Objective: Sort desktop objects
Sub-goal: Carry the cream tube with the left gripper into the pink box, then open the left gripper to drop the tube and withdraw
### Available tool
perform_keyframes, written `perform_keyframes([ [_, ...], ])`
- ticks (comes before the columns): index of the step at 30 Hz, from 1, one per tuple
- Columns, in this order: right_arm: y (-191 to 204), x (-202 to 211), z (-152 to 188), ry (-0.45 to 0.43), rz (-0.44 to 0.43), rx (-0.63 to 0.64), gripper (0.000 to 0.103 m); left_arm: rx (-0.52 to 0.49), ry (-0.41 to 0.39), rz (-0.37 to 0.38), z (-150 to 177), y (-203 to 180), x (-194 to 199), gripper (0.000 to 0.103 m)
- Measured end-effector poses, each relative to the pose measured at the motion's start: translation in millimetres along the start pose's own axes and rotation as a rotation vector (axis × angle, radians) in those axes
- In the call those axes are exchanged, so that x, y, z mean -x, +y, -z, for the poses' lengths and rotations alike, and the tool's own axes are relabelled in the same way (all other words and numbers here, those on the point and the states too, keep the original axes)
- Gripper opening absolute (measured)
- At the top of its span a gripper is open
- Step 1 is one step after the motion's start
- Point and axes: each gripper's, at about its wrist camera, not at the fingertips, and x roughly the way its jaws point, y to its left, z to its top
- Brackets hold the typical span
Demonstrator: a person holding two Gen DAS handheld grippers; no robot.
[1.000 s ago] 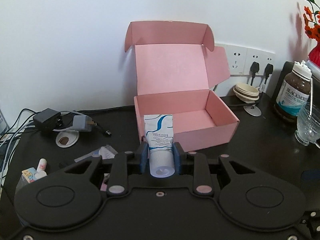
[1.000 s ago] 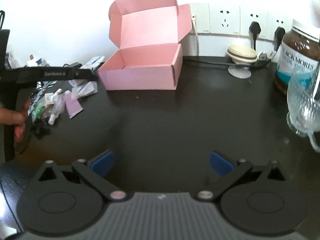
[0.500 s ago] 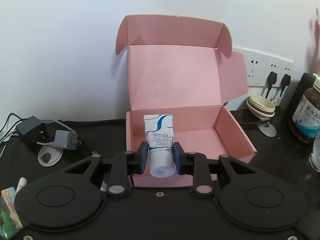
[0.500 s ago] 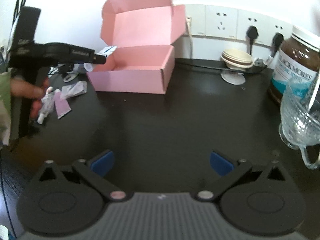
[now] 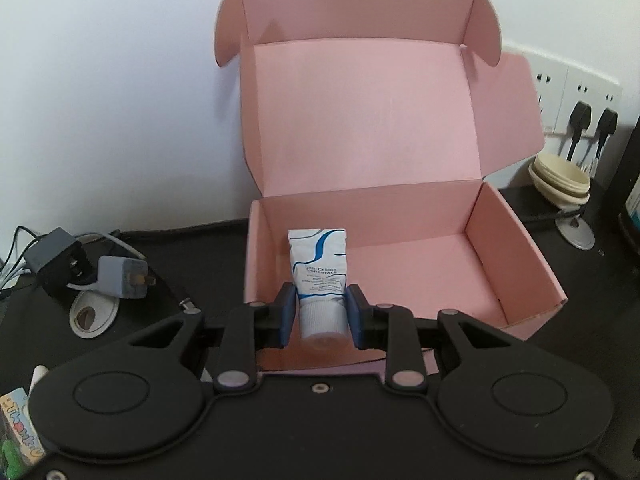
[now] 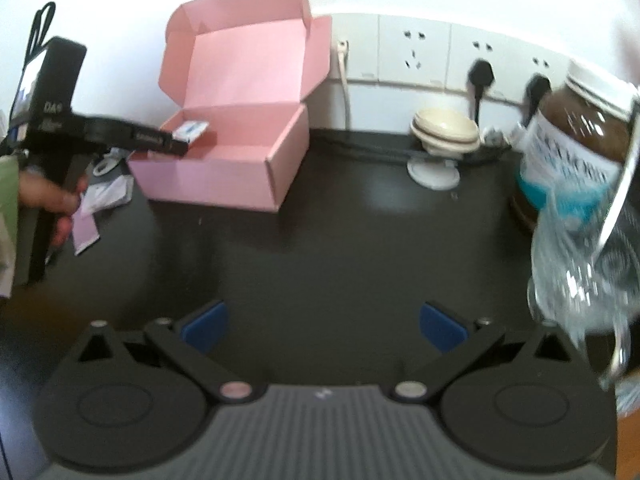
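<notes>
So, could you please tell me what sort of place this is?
Probably a home desk: a dark desk against a wall with wall sockets, chargers, a supplement jar and a glass mug.

Left fingers [image 5: 285, 316] pinched, right fingers [image 6: 206, 326] spread.

Left wrist view: set behind the left claw [image 5: 320, 314], angled down, close over the open pink box [image 5: 520, 264] near the wall. Right wrist view: set behind the right claw [image 6: 323, 326], angled down across the black table [image 6: 340, 248], farther back. Shared: pink box [image 6: 224, 176], wall sockets [image 6: 416, 52], stacked cream bowls [image 6: 446, 130].
</notes>
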Motion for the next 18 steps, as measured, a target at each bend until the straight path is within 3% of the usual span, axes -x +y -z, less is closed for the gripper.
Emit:
perform_keyframes([
  [4, 4, -11, -21, -0.036, -0.008, 0.031, 0.102, 0.018, 0.056, 0.026, -4, 0, -6, 0.029],
  [6, 5, -16, -31, -0.049, -0.001, 0.05, 0.102, 0.048, 0.032, 0.035, -6, 4, 1, 0.031],
  [8, 5, -21, -41, -0.064, -0.006, 0.045, 0.102, 0.05, -0.008, 0.025, -6, 8, 12, 0.047],
  [13, -5, -35, -66, -0.08, -0.052, -0.07, 0.102, 0.037, -0.079, -0.001, 1, 17, 37, 0.051],
  [18, 8, -56, -89, -0.097, -0.064, -0.076, 0.102, 0.063, -0.089, -0.033, 17, 31, 54, 0.067],
])
